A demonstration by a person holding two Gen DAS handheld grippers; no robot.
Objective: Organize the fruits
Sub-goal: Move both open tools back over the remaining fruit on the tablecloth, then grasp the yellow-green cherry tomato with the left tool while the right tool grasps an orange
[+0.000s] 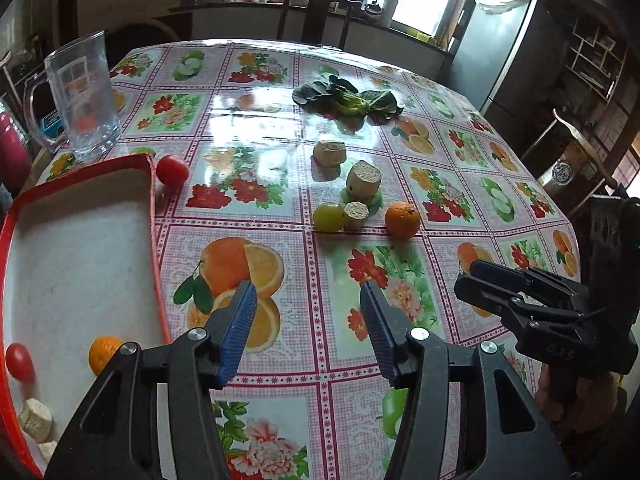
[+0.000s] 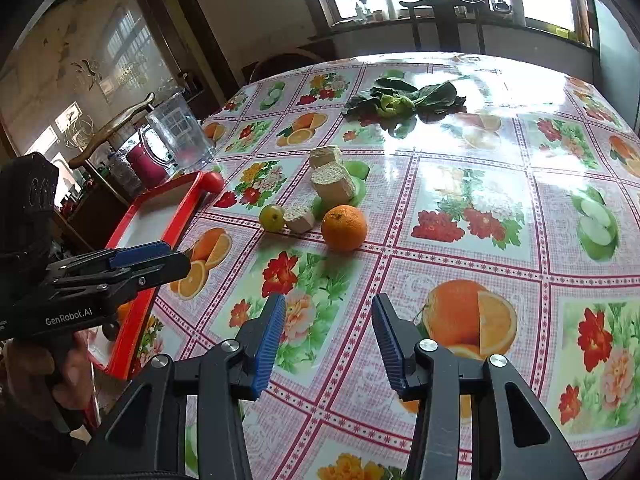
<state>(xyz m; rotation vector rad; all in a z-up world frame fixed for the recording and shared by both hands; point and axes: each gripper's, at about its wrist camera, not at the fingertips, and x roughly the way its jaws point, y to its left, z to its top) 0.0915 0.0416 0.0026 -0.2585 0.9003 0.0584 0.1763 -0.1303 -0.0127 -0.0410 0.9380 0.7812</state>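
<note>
Ahead at twelve o'clock on the flowered desk sits the round orange tangerine. Both my right tongs and left tongs gape empty; I should straddle it squarely before squeezing.

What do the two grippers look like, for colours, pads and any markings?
Both are matte black plastic with angular linkage arms and silver pivot screws. The left gripper and right gripper each carry two fingers faced with ribbed blue pads. The left unit's side reads "GenRobot.AI" in white. No cables or sleeves show.
</note>
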